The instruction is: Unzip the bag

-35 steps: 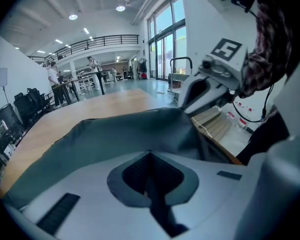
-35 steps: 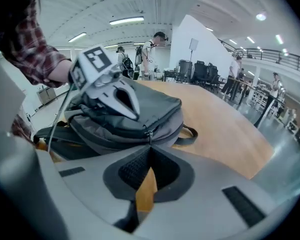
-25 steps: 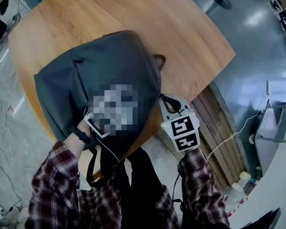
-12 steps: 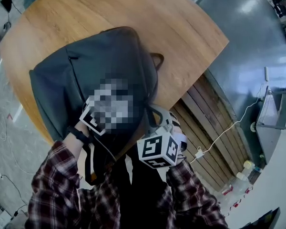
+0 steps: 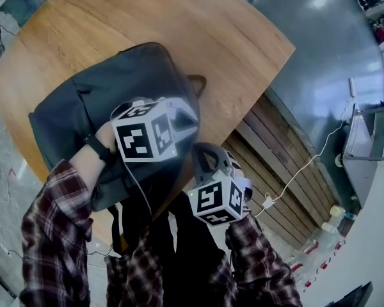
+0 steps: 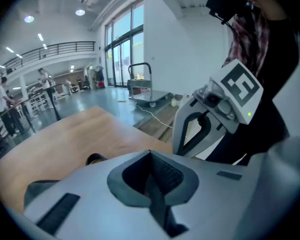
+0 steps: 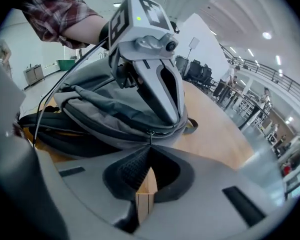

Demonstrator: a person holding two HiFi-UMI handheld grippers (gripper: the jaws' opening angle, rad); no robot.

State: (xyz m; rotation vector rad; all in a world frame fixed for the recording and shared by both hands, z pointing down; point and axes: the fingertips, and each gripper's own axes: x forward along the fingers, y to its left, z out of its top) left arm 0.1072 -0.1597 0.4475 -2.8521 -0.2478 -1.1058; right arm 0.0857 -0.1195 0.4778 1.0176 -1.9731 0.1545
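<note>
Nearest the body, the right gripper (image 7: 150, 146) is held at the near edge of the bag (image 5: 96, 101). Its 2 jaws are pressed together at the tips, which sit on the small zip pull (image 7: 150, 135). The pull is judged to be pinched there so that the slider can be drawn along its track. Whether any of the track is already open cannot be told.

Just beyond, the left gripper (image 6: 150, 152) is laid on the bag's upper panel. Its 2 jaws are pressed together and nothing is seen between them. This placement is read as a hold-down, so that the soft cloth is not dragged along when the pull is drawn.

The bag is laid flat on the near left part of the round wooden table (image 5: 198, 24), reaching the edge closest to the person. Its dark straps (image 7: 50, 126) are tucked under it on that side. The long axis is judged to run across the person, from left to right and slightly away. The top is marked by the carrying loop (image 5: 197, 82) and is pointed to the right, so the zip curves round within reach of the right gripper.

Farther off, beyond the table's edge, a grey floor (image 5: 320, 62) is seen.
</note>
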